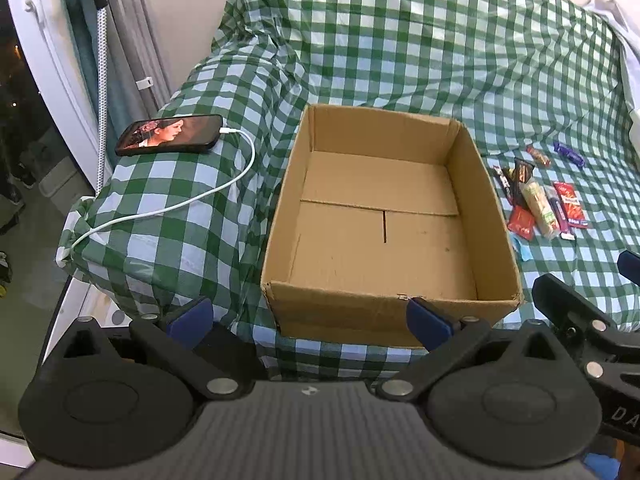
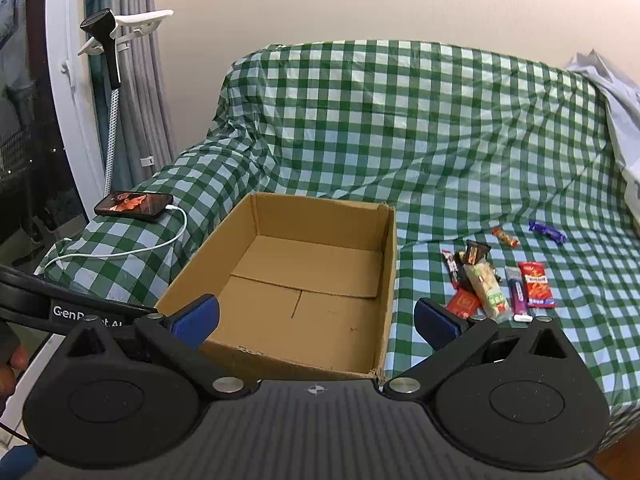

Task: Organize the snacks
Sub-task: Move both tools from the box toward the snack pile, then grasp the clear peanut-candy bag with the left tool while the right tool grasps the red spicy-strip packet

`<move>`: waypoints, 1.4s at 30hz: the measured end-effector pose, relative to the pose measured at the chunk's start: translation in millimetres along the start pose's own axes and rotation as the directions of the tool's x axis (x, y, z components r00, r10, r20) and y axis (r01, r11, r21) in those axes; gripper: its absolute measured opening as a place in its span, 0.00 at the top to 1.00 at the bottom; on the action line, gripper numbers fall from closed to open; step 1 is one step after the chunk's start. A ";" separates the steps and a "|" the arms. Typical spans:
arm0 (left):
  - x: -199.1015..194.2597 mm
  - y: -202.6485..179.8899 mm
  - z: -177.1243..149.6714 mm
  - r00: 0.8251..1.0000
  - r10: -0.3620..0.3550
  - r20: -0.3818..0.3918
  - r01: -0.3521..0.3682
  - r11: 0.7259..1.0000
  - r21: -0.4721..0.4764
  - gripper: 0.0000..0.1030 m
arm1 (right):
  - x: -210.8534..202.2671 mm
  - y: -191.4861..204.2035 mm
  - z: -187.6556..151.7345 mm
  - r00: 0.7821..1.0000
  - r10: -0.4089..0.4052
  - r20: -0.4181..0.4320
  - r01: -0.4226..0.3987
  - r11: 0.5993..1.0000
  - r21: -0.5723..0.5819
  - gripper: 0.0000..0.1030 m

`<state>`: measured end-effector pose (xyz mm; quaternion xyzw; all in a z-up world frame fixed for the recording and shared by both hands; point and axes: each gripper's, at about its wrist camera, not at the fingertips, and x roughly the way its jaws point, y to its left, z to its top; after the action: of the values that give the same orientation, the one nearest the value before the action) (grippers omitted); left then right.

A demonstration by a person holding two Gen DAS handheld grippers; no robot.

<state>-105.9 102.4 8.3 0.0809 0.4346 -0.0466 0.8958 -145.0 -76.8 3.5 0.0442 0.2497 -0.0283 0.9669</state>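
Observation:
An open, empty cardboard box [image 1: 384, 216] [image 2: 304, 284] sits on a green checked cloth. Several wrapped snacks [image 1: 540, 200] [image 2: 496, 280] lie in a loose pile on the cloth to the right of the box, with a purple bar [image 1: 568, 154] [image 2: 547, 232] and an orange bar [image 2: 505, 237] set a little farther back. My left gripper [image 1: 308, 316] is open and empty, just in front of the box's near wall. My right gripper [image 2: 316, 320] is open and empty, above the box's near right corner, left of the snacks.
A phone [image 1: 170, 134] [image 2: 134, 205] with a lit screen lies on the covered armrest left of the box, with a white charging cable [image 1: 224, 188] trailing off it. A phone holder arm [image 2: 112, 40] stands by the curtain. The cloth-covered backrest [image 2: 400, 120] rises behind.

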 end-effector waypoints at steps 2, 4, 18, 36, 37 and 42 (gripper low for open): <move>3.5 -3.4 1.4 1.000 0.008 -0.009 -0.008 1.000 0.007 0.00 | 2.7 -3.2 -0.9 1.000 0.005 -0.003 -0.005 1.000 0.011 0.00; 7.4 -7.2 2.7 1.000 0.015 -0.020 -0.015 1.000 0.016 0.00 | 5.4 -7.6 -2.1 1.000 0.006 -0.006 -0.006 1.000 0.022 0.00; 34.8 -74.4 31.3 0.996 -0.007 -0.088 0.018 0.991 0.132 0.00 | 23.9 -88.1 -12.6 0.996 -0.090 0.003 0.088 0.973 0.212 0.00; 170.9 -320.1 131.1 0.967 -0.163 -0.195 0.216 0.932 0.291 0.00 | 110.5 -314.9 -39.2 0.885 -0.452 -0.109 0.461 0.823 0.331 0.00; 183.8 -333.0 135.1 0.965 -0.164 -0.204 0.221 0.930 0.295 0.00 | 123.1 -327.9 -39.5 0.884 -0.453 -0.116 0.465 0.824 0.323 0.00; 257.5 -386.6 152.6 0.957 -0.129 -0.258 0.204 0.936 0.289 0.00 | 202.0 -385.6 -43.7 0.884 -0.436 -0.169 0.466 0.846 0.259 0.00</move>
<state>111.4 -309.2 -141.5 0.1891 0.5299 -0.1810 0.8067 -19.2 -462.5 -160.1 0.1279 0.2957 -0.2891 0.9015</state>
